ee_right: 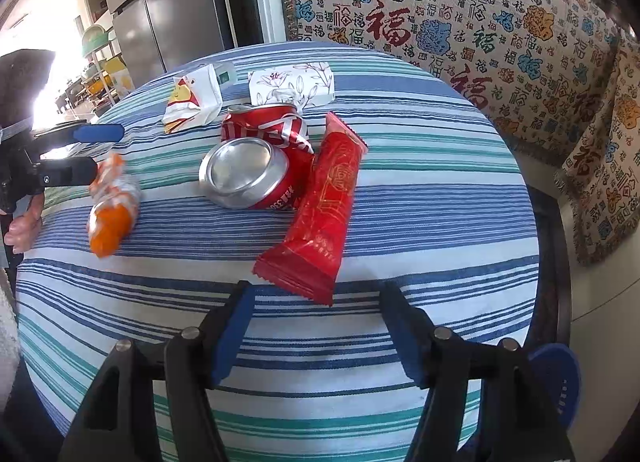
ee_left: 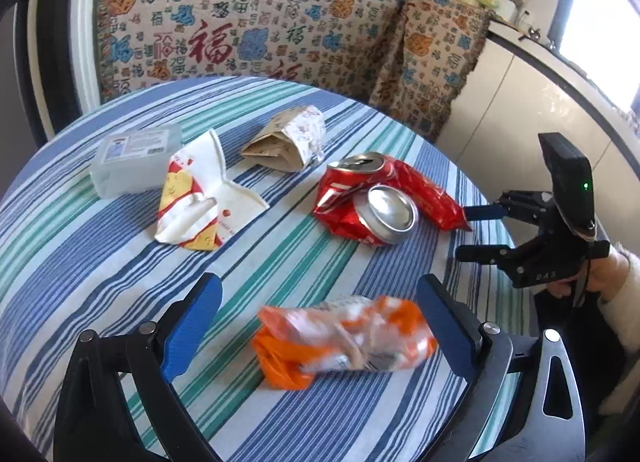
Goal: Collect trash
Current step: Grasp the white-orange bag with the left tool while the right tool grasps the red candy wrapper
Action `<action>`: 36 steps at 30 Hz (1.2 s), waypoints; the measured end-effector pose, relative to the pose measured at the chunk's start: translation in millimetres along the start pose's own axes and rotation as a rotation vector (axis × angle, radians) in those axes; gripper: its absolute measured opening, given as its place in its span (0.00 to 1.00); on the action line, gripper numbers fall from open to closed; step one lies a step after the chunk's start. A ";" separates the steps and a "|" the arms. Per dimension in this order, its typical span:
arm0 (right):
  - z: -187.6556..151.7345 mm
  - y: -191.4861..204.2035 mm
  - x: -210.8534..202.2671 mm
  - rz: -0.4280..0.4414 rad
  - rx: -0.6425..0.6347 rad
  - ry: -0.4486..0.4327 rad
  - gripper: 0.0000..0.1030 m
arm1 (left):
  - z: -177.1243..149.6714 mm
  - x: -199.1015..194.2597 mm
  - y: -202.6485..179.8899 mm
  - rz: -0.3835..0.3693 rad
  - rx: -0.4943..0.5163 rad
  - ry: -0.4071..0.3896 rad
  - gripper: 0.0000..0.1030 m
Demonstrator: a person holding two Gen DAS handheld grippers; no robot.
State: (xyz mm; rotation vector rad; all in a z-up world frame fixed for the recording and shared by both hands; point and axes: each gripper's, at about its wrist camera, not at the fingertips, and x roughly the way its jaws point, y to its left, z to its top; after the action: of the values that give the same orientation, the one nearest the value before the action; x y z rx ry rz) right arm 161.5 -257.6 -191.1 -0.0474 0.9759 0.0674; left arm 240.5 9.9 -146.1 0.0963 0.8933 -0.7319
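Note:
Trash lies on a round table with a striped cloth (ee_left: 72, 262). An orange and clear wrapper (ee_left: 344, 338) lies between the wide-open fingers of my left gripper (ee_left: 320, 322); its right end is close to the right pad, and it is not clamped. In the middle is a crushed red can (ee_left: 360, 198) with a red snack wrapper (ee_left: 428, 194) beside it. In the right wrist view my right gripper (ee_right: 320, 326) is open and empty, just short of the red snack wrapper (ee_right: 324, 206), with the can (ee_right: 256, 158) beyond. The orange wrapper (ee_right: 112, 202) lies by the left gripper (ee_right: 92, 152).
Farther back lie a white and yellow paper bag (ee_left: 196, 198), a folded floral paper packet (ee_left: 288, 138) and a clear plastic box (ee_left: 132, 162). A patterned sofa cover (ee_left: 248, 22) rises behind the table. A fridge (ee_right: 172, 10) stands far left. A hand (ee_left: 600, 274) holds the right gripper (ee_left: 476, 232).

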 end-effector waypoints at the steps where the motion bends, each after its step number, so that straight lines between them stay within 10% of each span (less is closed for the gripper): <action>1: -0.4 0.1 0.3 0.001 -0.004 -0.001 0.66 | 0.2 3.4 -1.2 -0.001 -0.001 0.006 0.95; 17: 1.2 12.9 4.1 -0.018 -0.053 -0.003 0.70 | -28.0 -11.6 -21.7 0.257 -0.294 -0.023 0.96; 23: 5.3 16.3 6.5 -0.014 -0.056 0.005 0.69 | -26.2 23.3 -52.3 0.490 -0.156 0.028 0.96; 31: 4.8 -13.7 -8.0 0.001 0.025 0.008 0.69 | -48.8 -5.9 -11.5 0.518 -0.127 0.099 0.96; 36: 14.6 -24.9 -23.4 0.110 0.135 -0.080 0.69 | -52.8 -18.5 -4.2 0.338 -0.175 0.052 0.96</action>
State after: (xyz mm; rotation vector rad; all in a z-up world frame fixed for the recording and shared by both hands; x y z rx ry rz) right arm 162.5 -282.3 -163.3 0.1319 0.9007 0.1036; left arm 194.7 36.2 -165.3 0.1083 0.9582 -0.3366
